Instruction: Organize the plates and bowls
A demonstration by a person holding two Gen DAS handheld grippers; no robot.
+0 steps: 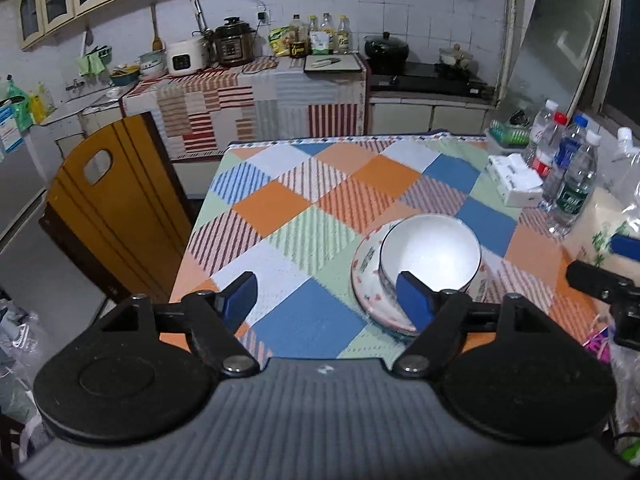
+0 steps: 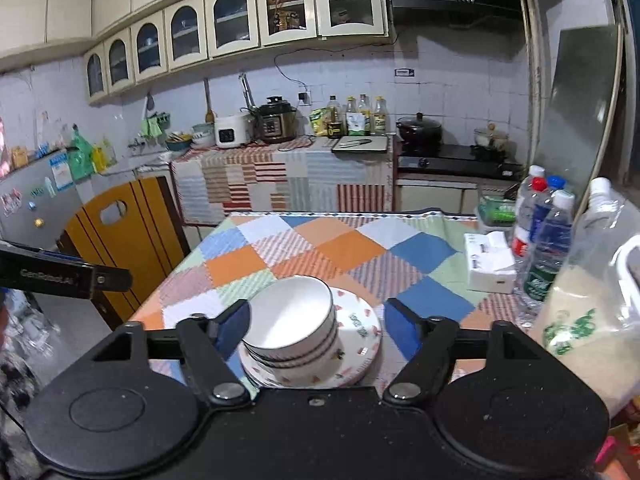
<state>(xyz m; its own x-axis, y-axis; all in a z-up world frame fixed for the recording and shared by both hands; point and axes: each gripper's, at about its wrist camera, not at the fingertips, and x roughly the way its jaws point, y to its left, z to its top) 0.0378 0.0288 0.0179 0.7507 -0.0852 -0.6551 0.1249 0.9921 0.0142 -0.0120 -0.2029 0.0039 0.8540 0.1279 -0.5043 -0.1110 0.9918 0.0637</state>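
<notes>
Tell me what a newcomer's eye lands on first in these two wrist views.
The stack of white bowls nested on patterned plates, near the front edge of the table with its bright checked cloth. Next, both grippers, the left gripper and right gripper, held open with blue pads and gripping nothing. Then the cluster of water bottles along the table's right side, beside a tissue pack.

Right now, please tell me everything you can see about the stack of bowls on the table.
The stack of bowls is white, glossy, ceramic-looking, each rim edged with a thin dark line. At least three nest upright, the top one empty. They sit on patterned plates, off-centre toward the left, on the checked tablecloth. Both tongs are open; neither touches the bowls.
</notes>
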